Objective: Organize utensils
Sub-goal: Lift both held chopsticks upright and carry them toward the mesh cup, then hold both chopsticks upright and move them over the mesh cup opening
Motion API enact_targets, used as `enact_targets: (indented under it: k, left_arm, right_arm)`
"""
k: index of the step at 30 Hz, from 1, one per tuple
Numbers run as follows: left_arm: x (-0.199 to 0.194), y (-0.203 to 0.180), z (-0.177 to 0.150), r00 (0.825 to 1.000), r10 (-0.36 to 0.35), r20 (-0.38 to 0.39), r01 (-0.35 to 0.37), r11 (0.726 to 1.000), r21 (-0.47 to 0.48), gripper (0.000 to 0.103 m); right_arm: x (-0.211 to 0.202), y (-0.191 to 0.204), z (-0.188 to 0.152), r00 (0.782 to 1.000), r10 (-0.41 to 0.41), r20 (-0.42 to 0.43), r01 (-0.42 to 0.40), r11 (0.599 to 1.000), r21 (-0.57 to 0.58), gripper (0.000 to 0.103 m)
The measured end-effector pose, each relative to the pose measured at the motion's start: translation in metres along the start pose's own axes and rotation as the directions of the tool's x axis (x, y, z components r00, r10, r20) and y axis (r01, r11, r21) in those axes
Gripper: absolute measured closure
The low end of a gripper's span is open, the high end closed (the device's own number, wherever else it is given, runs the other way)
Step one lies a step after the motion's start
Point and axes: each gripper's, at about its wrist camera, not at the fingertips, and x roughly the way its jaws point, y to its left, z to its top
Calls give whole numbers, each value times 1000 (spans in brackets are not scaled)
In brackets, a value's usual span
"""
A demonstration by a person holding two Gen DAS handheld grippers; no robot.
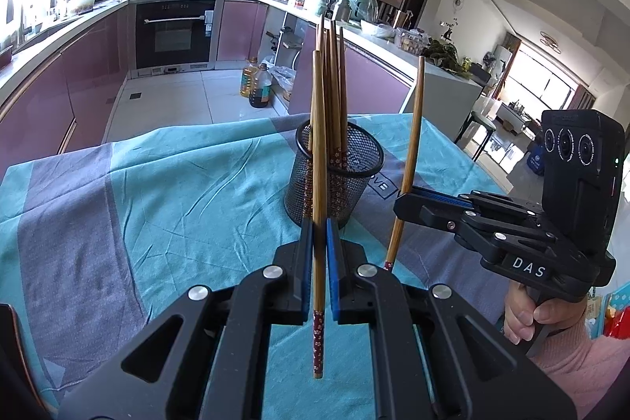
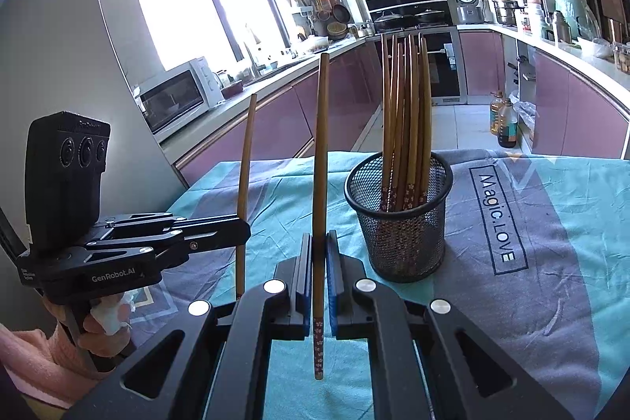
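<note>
A black mesh holder [image 1: 354, 191] [image 2: 413, 243] stands on the teal and grey tablecloth [image 1: 177, 184] with several wooden chopsticks upright in it. My left gripper [image 1: 319, 223] is shut on one chopstick [image 1: 318, 144], held upright just in front of the holder, patterned end down. In the right wrist view this gripper [image 2: 244, 227] and its chopstick [image 2: 246, 152] sit left of the holder. My right gripper [image 2: 319, 237] is shut on a second upright chopstick [image 2: 321, 128], also patterned end down. From the left wrist view it [image 1: 401, 199] and its chopstick [image 1: 413, 128] stand right of the holder.
The table's far edge [image 1: 197, 132] drops off to a kitchen floor with oil bottles [image 1: 258, 85]. A hand in a pink sleeve [image 1: 527, 317] grips the right handle. Cabinets and an oven lie beyond.
</note>
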Motion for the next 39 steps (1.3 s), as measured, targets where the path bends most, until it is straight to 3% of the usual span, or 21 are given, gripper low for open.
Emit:
enact_targets:
  k: [39]
  left_arm:
    - [-8,-8,14,998,-5,56,3,1000,27,95]
  right_arm:
    - [-14,0,17,998,-24,62,25,1000,-17,97]
